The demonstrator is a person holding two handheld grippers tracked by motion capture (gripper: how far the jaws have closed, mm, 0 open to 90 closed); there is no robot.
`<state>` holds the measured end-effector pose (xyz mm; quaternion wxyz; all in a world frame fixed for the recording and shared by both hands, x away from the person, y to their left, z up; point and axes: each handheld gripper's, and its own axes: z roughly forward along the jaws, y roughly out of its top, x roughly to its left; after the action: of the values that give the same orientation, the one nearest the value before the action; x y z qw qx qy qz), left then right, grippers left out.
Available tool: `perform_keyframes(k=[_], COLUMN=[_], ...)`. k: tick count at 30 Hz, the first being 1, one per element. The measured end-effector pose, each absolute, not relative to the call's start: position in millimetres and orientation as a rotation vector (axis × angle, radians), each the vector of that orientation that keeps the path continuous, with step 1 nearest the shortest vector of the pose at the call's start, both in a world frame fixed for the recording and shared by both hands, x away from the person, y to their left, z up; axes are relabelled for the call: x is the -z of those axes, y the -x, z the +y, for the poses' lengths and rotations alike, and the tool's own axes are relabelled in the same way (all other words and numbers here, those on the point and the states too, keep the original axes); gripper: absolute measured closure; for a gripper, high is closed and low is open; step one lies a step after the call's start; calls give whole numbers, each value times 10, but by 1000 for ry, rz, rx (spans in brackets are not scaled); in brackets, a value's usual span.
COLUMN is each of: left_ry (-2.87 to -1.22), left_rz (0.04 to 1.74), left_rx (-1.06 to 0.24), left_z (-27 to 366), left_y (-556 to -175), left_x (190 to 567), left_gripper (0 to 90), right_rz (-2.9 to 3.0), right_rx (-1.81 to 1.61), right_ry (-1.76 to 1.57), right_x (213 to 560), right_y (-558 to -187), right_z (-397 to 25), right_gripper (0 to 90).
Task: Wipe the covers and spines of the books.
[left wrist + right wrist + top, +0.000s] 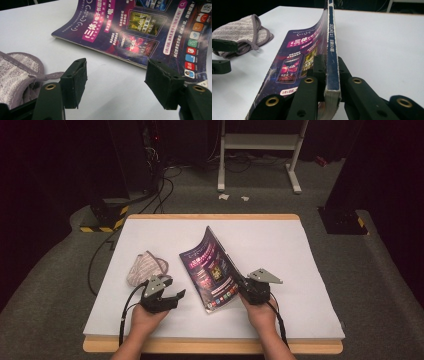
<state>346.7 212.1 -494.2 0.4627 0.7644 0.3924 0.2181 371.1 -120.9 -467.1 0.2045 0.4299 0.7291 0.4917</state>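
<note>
A purple magazine with colourful cover print is tilted up on the white table, its spine side raised. My right gripper is shut on its spine edge, both jaws pressed flat against the magazine. My left gripper stands open just left of the magazine, a little above the table, nothing between its jaws. A striped grey-and-white cloth lies crumpled left of the magazine, close behind the left gripper; the cloth shows beside its left jaw.
The white table has a wooden rim. Beyond it are grey carpet, black cables, yellow-black striped stand feet and a white metal frame. Bare tabletop lies right of the magazine.
</note>
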Motion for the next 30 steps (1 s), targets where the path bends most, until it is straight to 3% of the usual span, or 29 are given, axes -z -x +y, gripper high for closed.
perform_keyframes(k=[30], left_ry=[-1882], left_rz=[962], left_rx=[-572], left_z=[2094], left_y=[-3431], left_x=[4924], left_gripper=[332], right_rz=[1910], right_rx=[-1523], right_ry=[-1110], right_x=[4308], right_y=[-3531], right_z=[-1272], right_gripper=[846])
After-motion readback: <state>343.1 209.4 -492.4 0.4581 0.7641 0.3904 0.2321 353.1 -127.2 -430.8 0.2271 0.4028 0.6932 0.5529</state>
